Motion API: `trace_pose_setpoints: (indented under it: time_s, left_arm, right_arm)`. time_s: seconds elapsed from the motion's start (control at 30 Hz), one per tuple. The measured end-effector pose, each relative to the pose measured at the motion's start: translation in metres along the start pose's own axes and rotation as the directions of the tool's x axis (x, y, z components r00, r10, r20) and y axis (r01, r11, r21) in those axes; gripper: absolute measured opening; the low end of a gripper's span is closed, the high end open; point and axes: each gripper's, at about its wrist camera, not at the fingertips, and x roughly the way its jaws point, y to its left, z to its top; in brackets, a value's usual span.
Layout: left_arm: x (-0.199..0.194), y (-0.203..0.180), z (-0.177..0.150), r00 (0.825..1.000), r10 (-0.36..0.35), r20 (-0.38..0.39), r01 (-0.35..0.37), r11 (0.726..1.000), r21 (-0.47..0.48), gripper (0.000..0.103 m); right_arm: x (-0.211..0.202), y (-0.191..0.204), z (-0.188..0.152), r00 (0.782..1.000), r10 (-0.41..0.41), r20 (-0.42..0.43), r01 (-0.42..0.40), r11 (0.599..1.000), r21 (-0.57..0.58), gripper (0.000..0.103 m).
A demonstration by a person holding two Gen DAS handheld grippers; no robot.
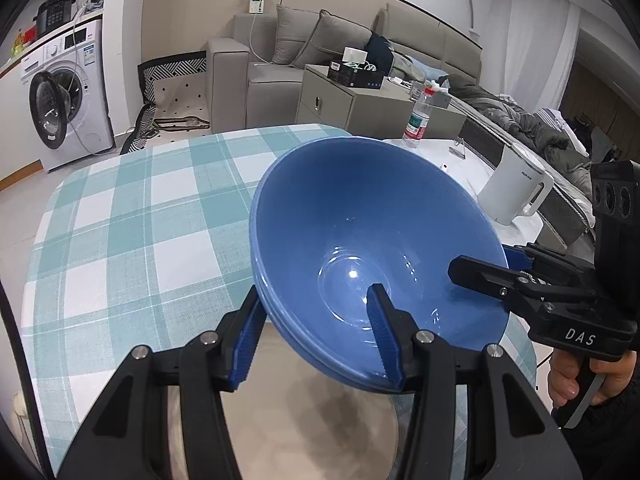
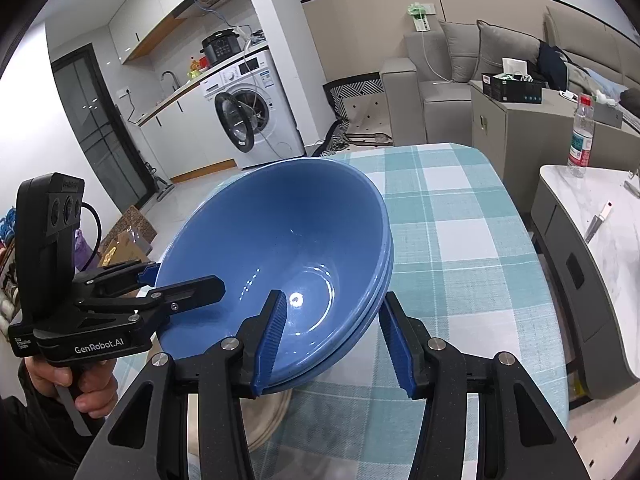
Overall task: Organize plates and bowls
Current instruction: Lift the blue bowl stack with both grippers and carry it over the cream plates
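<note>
I hold a stack of blue bowls (image 1: 360, 248) between my two grippers, nested one in another; I count what look like three rims along the edge. The stack is tilted and lifted off the checked tablecloth (image 1: 132, 216), which spreads behind and beneath it.

My left gripper (image 1: 316, 336) clamps the stack's rim at about 6 o'clock in the left wrist view: one blue pad lies inside the top bowl, the other against the outer wall, so its jaws stand at a middling width, closed on the bowls. In that same view my right gripper (image 1: 480, 266) comes in from 3 o'clock, one black finger over the inner wall and a blue pad behind the rim, gripping the same stack. My right hand (image 1: 576, 380) wraps its handle at 4 o'clock.

From the right wrist view, the bowls fill the centre, with the left gripper biting the rim at 9 o'clock.

Under the raised stack, at 6 o'clock in the left wrist view, a beige plate (image 1: 304, 432) lies on the cloth. A white kettle (image 1: 516, 188) and a water bottle (image 1: 418, 120) stand on a marble-topped table (image 1: 472, 168) at 2 o'clock.
</note>
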Motion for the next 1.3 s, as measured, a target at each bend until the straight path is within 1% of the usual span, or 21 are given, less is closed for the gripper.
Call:
trace_pose_setpoints:
  time_s: [0.33, 0.67, 1.3]
  left_arm:
    - [-0.021, 0.007, -0.017, 0.999, 0.036, 0.029, -0.036, 0.999, -0.029, 0.051]
    - [-0.037, 0.019, -0.034, 0.996, 0.073, 0.045, -0.070, 0.995, -0.066, 0.051]
    - [-0.051, 0.049, -0.065, 0.991, 0.129, 0.039, -0.123, 0.983, -0.139, 0.051]
  right_arm:
    - [-0.004, 0.023, -0.006, 1.000, 0.031, -0.003, -0.031, 0.999, -0.035, 0.050]
    - [0.003, 0.042, -0.012, 0.998, 0.063, -0.019, -0.065, 0.996, -0.064, 0.050]
    - [0.025, 0.079, -0.022, 0.993, 0.100, -0.066, -0.107, 0.988, -0.111, 0.050]
